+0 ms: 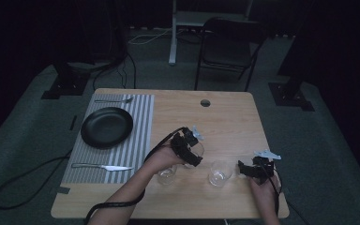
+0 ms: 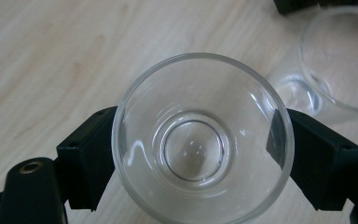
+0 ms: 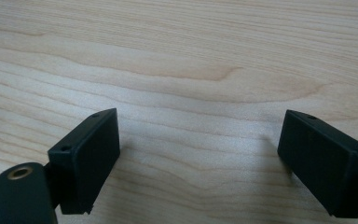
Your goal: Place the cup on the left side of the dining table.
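1. A person is working at a wooden worktop, a hand-held gripper in each hand and two clear drinking glasses near the front edge.
2. The left hand-held gripper is bracketing the first glass, its jaws on opposite sides of the wall; the hold is looking snug, though it is hard to tell how firm. The glass sits just left of centre.
3. Doing this well likely means squeezing gently, keeping the glass upright and lifting straight, since smooth glass can slip.
4. The right hand-held gripper is hovering with jaws wide apart over bare wood, holding nothing.
5. The second glass is standing just beside the first, close enough to get knocked.
6. Well apart at the left, a striped placemat is carrying a black plate, a knife and a fork.
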`<state>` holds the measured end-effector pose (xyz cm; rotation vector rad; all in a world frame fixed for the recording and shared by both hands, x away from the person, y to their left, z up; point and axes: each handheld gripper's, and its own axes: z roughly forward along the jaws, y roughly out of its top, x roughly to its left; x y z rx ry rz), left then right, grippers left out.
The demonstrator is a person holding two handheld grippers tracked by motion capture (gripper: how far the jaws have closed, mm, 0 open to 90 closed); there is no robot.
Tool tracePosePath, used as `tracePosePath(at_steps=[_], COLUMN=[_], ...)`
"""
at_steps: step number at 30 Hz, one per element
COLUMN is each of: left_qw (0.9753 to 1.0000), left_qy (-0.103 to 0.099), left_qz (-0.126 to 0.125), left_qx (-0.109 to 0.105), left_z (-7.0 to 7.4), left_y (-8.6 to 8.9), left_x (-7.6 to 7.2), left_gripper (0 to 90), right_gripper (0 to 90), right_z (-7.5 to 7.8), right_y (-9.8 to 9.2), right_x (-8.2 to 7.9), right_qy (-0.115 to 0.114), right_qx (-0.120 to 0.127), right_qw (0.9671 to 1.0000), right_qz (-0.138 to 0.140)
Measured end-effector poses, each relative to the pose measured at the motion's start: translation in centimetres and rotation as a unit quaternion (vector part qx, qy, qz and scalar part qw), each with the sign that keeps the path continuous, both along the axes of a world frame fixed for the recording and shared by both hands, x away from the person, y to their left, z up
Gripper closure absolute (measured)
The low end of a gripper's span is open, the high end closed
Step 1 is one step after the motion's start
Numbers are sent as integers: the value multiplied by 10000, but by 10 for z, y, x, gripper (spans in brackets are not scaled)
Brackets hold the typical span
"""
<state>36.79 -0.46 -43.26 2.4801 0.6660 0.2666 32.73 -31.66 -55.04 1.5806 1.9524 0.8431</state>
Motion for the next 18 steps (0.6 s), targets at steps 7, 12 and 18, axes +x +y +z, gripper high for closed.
tracePosePath(at_steps=[7, 12, 18], left_qw=[9995, 9988, 9982], left_qy=[-88, -48, -36], left_qz=[295, 476, 586], left_qx=[-24, -113, -98], left_z=[7, 9, 9], left_y=[14, 27, 39], left_x=[7, 13, 16], left_gripper=[181, 181, 181], right_gripper=[124, 124, 124], right_z=[0, 0, 0], right_y=[0, 0, 0], right_x=[0, 0, 0], right_qy=[6, 7, 12], right_qx=[6, 6, 8], right_qw=[10000, 10000, 10000], right_qz=[-6, -5, -7])
